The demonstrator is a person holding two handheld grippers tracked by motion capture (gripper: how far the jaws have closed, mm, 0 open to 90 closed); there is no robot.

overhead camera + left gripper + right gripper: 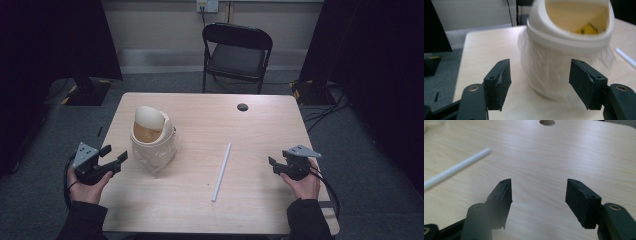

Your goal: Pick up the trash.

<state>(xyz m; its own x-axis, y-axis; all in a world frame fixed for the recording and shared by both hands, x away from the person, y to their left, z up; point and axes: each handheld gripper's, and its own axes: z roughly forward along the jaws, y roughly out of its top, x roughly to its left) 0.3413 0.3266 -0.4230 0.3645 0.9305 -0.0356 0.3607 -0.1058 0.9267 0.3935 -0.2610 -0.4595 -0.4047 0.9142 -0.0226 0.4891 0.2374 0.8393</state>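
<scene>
On the wooden table (200,200) in the high view, I see a cream swing-lid bin (153,137) with a clear liner standing left of centre, its lid tipped open. A white straw (221,171) lies well apart to its right. My left gripper (116,160) sits just beside the bin, jaws apart, nothing between them. My right gripper (272,164) hovers near the right edge, clear of the straw.

Left gripper view: the left gripper (540,75) points at the bin (564,42) with jaws wide; the bin's lower body lies beyond the gap, untouched.

Right gripper view: the right gripper (539,192) has jaws partly open over bare table, empty; the straw (456,168) lies off to the left.
</scene>
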